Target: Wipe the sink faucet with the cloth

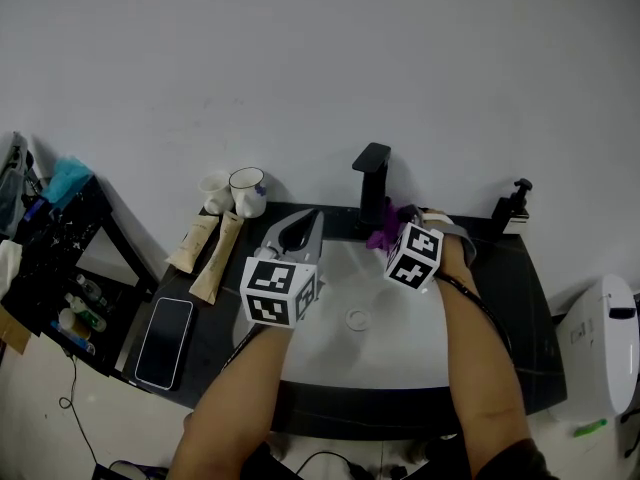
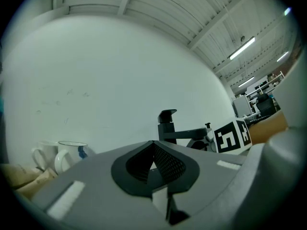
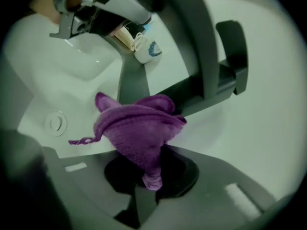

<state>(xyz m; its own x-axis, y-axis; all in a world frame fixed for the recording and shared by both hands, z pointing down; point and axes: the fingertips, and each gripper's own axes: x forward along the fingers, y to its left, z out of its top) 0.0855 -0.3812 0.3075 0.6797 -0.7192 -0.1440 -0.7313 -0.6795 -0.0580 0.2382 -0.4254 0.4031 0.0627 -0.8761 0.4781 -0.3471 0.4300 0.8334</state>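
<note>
The black faucet (image 1: 372,181) stands at the back rim of the white sink (image 1: 330,353). My right gripper (image 1: 394,232) is shut on a purple cloth (image 1: 383,234), which hangs bunched against the faucet's base and spout. In the right gripper view the cloth (image 3: 139,131) is pinched in the right gripper (image 3: 150,178) and rests against the black spout (image 3: 196,96). My left gripper (image 1: 311,218) hovers over the sink's left back part, shut, holding nothing. In the left gripper view, the left gripper (image 2: 154,164) points toward the faucet (image 2: 167,127).
Two mugs (image 1: 240,192), two tubes (image 1: 213,255) and a phone (image 1: 164,341) lie on the dark counter at the left. A soap pump (image 1: 513,205) stands at the back right. A cluttered black shelf (image 1: 55,268) is at far left, a white appliance (image 1: 606,340) at far right.
</note>
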